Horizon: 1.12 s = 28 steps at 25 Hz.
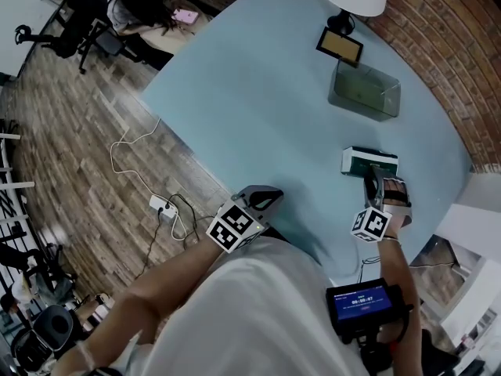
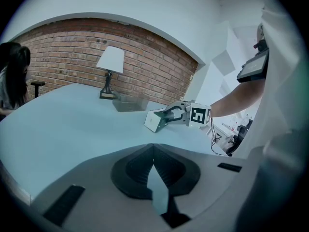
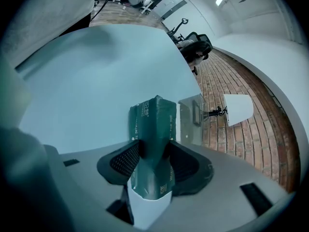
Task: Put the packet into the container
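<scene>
The right gripper [image 1: 374, 180] points down over the pale blue table [image 1: 258, 92]. Its ribbed pads pinch the soft green packet [image 1: 369, 160], near the clear box-shaped container [image 1: 364, 92]. The left gripper [image 1: 266, 200] is closed and empty.

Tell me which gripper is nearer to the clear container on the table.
Right. The right gripper, holding the packet, is in front of the container; the left gripper is farther back, at the table's near edge.
</scene>
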Each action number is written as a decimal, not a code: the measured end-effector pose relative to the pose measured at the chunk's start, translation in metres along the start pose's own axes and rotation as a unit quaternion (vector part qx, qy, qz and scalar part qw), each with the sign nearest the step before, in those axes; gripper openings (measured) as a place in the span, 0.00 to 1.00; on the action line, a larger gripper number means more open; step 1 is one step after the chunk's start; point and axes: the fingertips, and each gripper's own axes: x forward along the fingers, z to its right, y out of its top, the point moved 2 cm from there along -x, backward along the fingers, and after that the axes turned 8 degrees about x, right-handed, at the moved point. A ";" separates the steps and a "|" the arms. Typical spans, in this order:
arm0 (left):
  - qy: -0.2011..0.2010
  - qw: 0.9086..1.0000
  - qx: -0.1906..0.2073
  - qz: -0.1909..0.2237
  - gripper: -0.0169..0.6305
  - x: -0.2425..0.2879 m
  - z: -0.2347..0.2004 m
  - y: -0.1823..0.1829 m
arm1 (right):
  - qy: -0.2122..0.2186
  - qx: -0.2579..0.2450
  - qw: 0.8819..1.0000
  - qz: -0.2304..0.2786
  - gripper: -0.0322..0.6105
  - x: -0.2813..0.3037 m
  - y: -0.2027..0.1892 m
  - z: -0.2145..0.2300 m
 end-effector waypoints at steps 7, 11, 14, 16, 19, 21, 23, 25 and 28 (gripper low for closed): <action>-0.004 1.000 0.001 0.006 0.04 -0.001 0.000 -0.001 | -0.012 0.012 1.000 0.005 0.36 -0.014 0.009 0.007; -0.010 1.000 0.002 0.009 0.04 0.003 0.001 -0.001 | -0.018 0.020 1.000 0.008 0.35 -0.020 0.013 0.016; -0.012 1.000 0.005 0.011 0.04 0.006 0.000 0.002 | -0.025 0.025 0.999 0.012 0.34 -0.025 0.017 0.023; -0.014 1.000 0.007 0.012 0.04 0.006 0.000 0.002 | -0.032 0.027 0.999 0.014 0.34 -0.029 0.019 0.027; -0.016 1.000 0.005 0.014 0.04 0.004 -0.002 0.003 | -0.045 0.031 0.998 0.016 0.34 -0.036 0.024 0.037; -0.014 1.000 0.006 0.017 0.04 0.004 -0.007 0.006 | -0.053 0.032 0.998 0.019 0.34 -0.037 0.028 0.047; -0.013 1.000 0.006 0.018 0.04 0.008 -0.011 0.007 | -0.057 0.033 0.998 0.022 0.34 -0.038 0.031 0.056; -0.014 1.000 0.004 0.020 0.04 0.012 -0.013 0.008 | -0.060 0.033 0.997 0.024 0.34 -0.040 0.033 0.064; -0.016 1.000 0.003 0.024 0.04 0.017 -0.016 0.011 | -0.068 0.032 0.997 0.030 0.34 -0.043 0.038 0.079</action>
